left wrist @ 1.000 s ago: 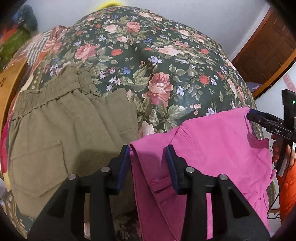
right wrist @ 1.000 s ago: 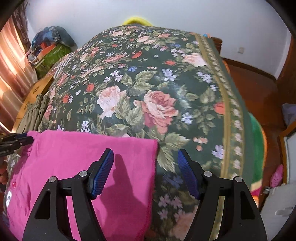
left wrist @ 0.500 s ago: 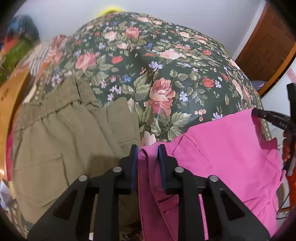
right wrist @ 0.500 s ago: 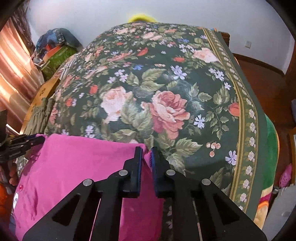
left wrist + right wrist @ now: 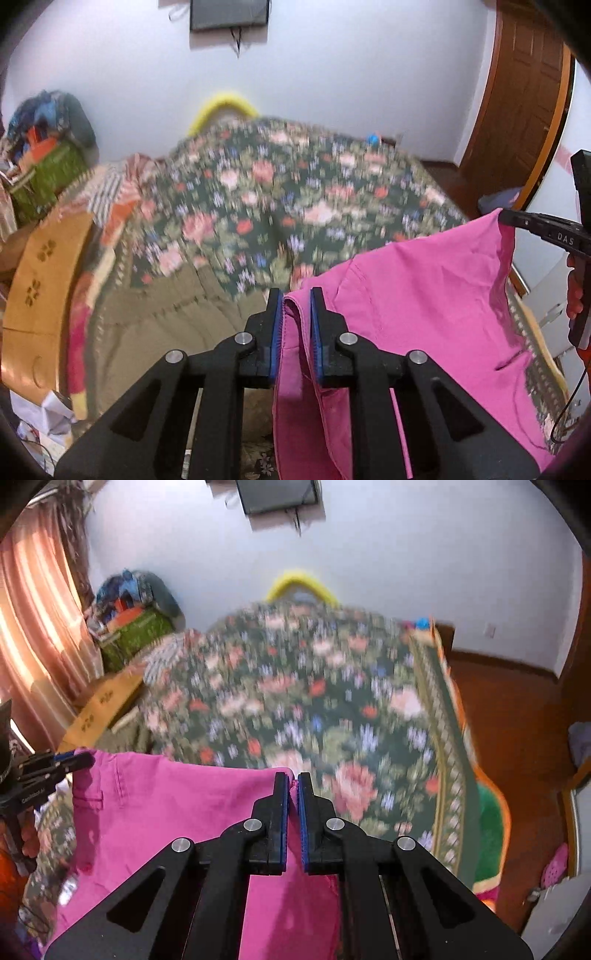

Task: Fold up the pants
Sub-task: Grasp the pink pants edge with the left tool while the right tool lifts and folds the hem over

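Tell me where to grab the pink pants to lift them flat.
By the two corners of the top edge, coming from the near side. The left tongs, closing on the folded corner, and the right tongs, shut on the other, leave the pink pants hanging as a flat sheet.

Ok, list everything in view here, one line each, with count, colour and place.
pink pants: one, pink, top edge pinched at both corners, hanging over the bed's near end
olive pants: one, olive, flat on the bed, left of the pink pair
bedspread: one, dark green floral, covering the bed
cardboard box: one, tan, left of the bed
screen: one, dark, on the far wall
curtain: one, pinkish, far left
door: one, brown wood, right
left gripper: one, black with blue fingers, closing on the pink pants' left corner
right gripper: one, black with blue fingers, shut on the right corner
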`<state>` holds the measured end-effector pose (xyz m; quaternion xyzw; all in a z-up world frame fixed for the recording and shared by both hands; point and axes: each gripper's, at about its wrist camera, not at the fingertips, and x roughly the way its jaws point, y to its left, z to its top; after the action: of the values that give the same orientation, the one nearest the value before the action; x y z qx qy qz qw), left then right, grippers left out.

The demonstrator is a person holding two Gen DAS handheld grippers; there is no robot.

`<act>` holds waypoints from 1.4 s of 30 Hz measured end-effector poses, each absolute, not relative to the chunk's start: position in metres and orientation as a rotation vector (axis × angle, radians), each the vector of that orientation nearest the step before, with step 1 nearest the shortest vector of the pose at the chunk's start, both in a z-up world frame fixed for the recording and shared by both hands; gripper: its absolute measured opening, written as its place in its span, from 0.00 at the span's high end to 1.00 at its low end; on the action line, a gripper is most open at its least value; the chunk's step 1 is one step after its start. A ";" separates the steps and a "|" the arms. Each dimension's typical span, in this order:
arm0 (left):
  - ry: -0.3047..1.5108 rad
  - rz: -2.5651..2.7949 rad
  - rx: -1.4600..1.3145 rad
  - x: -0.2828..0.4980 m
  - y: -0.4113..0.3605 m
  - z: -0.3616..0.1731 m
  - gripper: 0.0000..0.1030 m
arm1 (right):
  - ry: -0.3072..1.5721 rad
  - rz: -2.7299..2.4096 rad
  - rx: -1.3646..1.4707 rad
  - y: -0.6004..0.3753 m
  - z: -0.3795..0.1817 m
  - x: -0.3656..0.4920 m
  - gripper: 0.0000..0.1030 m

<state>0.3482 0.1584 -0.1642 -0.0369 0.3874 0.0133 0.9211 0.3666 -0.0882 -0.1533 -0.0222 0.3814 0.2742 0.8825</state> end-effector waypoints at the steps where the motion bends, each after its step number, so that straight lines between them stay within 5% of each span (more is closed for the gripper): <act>1: 0.779 0.028 -0.076 0.345 0.159 -0.157 0.87 | 0.768 0.567 -0.043 -0.088 -0.144 0.365 0.96; 9: 0.739 0.018 -0.077 0.320 0.160 -0.127 0.87 | 0.662 0.609 -0.025 -0.085 -0.091 0.335 0.96; 28: 0.727 -0.013 -0.058 0.218 0.144 -0.107 0.92 | 0.688 0.650 -0.009 -0.112 -0.088 0.222 0.96; 42: 0.827 -0.017 -0.051 0.170 0.145 -0.148 0.91 | 0.722 0.698 0.009 -0.116 -0.103 0.171 0.96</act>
<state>0.1704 0.1449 -0.1477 -0.0248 0.4016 -0.0081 0.9154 0.1710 -0.1157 -0.1028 0.0041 0.3462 0.3347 0.8764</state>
